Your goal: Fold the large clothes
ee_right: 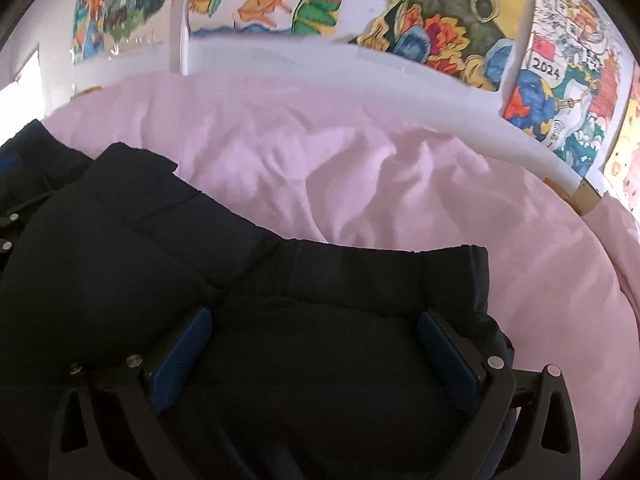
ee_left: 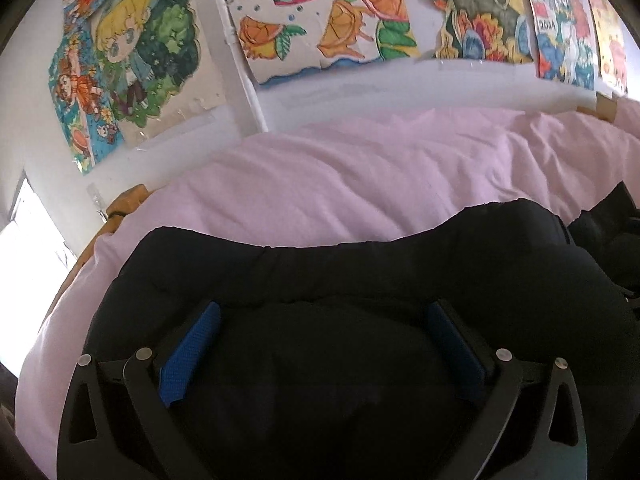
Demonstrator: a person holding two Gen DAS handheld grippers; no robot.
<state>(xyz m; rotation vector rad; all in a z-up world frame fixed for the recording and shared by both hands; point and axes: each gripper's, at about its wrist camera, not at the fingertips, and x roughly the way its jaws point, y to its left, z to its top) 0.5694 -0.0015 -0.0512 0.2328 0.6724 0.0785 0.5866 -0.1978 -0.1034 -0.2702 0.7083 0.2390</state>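
**Both claws wide over black padded garment on pink bed**

Risks first. The black padded garment (ee_left: 360, 280) looks thick and puffy, so a pinch may catch only the top layer and the fold drags unevenly, or the slick shell slips out. Closing too deep could also snag the pink bedsheet (ee_left: 320, 184) beneath and pull it along. With two claws, uneven lifting would skew the fold.

Left gripper (ee_left: 324, 344): fingers spread wide, nothing clamped. The garment fills the gap between the blue pads (ee_left: 192, 352) and runs ahead to a stitched hem; sheet lies beyond. Contact with the fabric is unclear.

Right gripper (ee_right: 314, 350): also spread apart, holding nothing. Garment (ee_right: 280, 288) sits between and under the fingers, its edge just ahead, and more bulk lies off to the claw's left. Sheet (ee_right: 360, 168) lies ahead and right.

Wall drawings (ee_left: 340, 20) hang behind the bed.
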